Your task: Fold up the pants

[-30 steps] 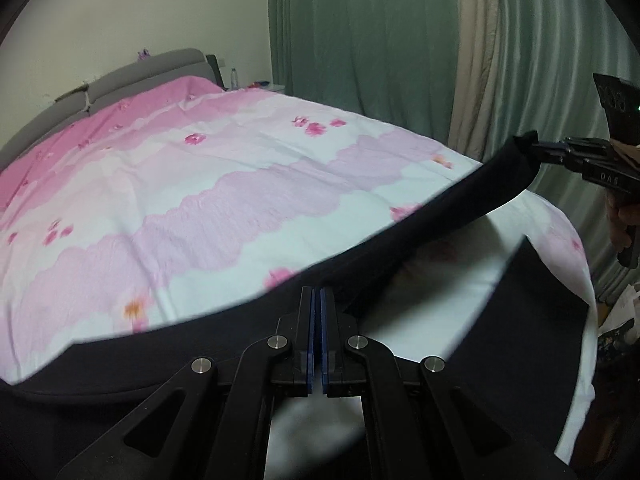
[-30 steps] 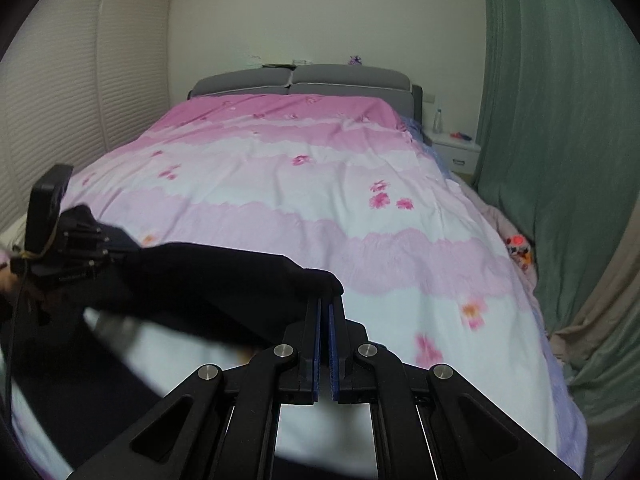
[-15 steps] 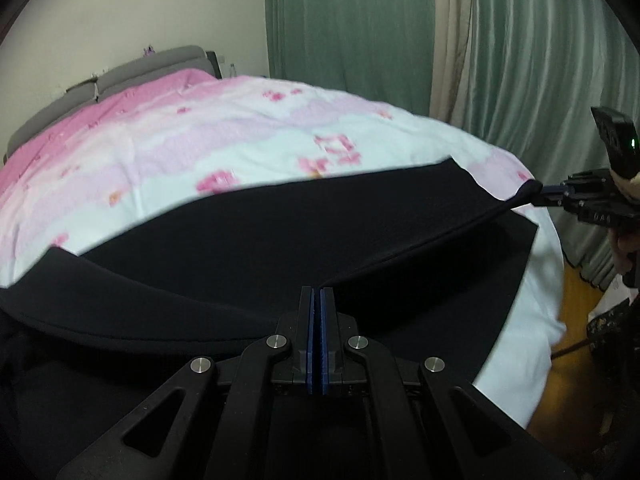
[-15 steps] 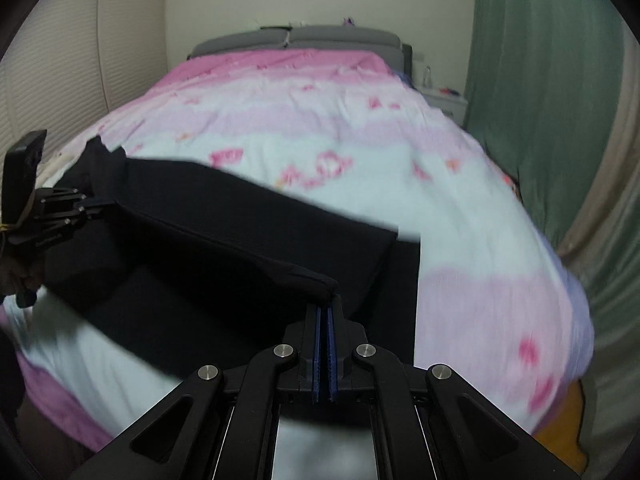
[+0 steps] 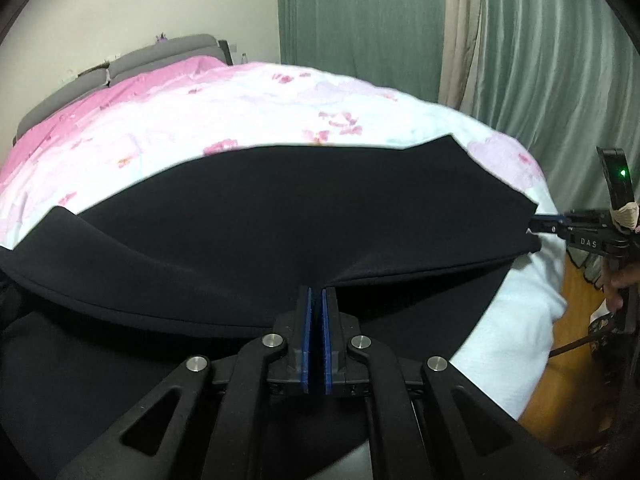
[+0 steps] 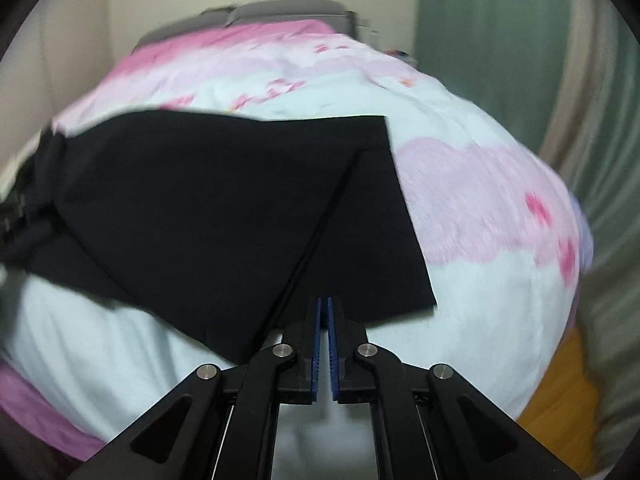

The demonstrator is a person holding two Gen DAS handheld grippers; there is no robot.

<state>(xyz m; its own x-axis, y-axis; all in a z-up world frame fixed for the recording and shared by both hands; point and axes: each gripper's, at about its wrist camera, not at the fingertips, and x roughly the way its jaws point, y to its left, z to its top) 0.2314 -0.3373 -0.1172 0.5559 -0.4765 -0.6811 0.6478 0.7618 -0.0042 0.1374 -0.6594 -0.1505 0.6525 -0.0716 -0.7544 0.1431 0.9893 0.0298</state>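
Observation:
Black pants (image 5: 280, 208) lie spread across the near end of the bed, one layer folded over another; they also show in the right wrist view (image 6: 208, 208). My left gripper (image 5: 316, 294) is shut on the pants' near edge, which rises to the blue pads. My right gripper (image 6: 324, 304) is shut at the pants' leg-end corner; in the left wrist view it (image 5: 538, 227) pinches the right corner of the cloth. The right wrist view is blurred.
The bed has a pink and white flowered duvet (image 5: 200, 112) and a grey headboard (image 5: 120, 68). Green and beige curtains (image 5: 500, 48) hang to the right. Wooden floor (image 5: 560, 380) shows past the bed's right edge.
Both grippers have carried the lifted pants edge forward and down over the bed. The cloth now lies mostly flat, and the upper layer covers the lower one.

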